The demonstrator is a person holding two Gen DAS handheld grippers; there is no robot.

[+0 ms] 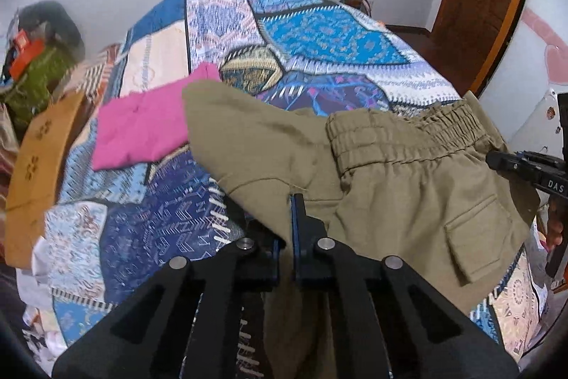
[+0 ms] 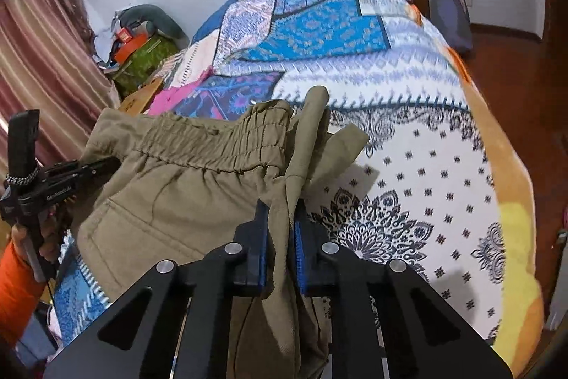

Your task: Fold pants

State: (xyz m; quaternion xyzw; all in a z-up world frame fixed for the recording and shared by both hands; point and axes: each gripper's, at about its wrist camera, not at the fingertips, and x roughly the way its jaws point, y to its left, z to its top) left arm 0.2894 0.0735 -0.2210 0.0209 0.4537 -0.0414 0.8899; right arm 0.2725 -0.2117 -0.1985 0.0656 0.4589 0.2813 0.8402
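Khaki pants (image 1: 390, 183) with an elastic waistband hang spread between my two grippers over the bed. In the left wrist view my left gripper (image 1: 293, 201) is shut on the pants' cloth near the waist, and the fabric drapes over one finger. My right gripper (image 1: 497, 160) grips the far edge at the right. In the right wrist view the pants (image 2: 184, 187) bunch between the blue pads (image 2: 262, 237) of my right gripper (image 2: 280, 212), which is shut on them. The left gripper (image 2: 106, 164) holds the opposite side, carried by a hand (image 2: 46, 237) with an orange sleeve.
A patchwork bedspread (image 1: 319, 34) covers the bed below. A pink garment (image 1: 142, 126) lies on it beside a mustard cloth (image 1: 39, 166). A pile of bags (image 2: 142, 55) and a striped curtain (image 2: 42, 59) stand at the left. A wooden door (image 1: 479, 6) is at the right.
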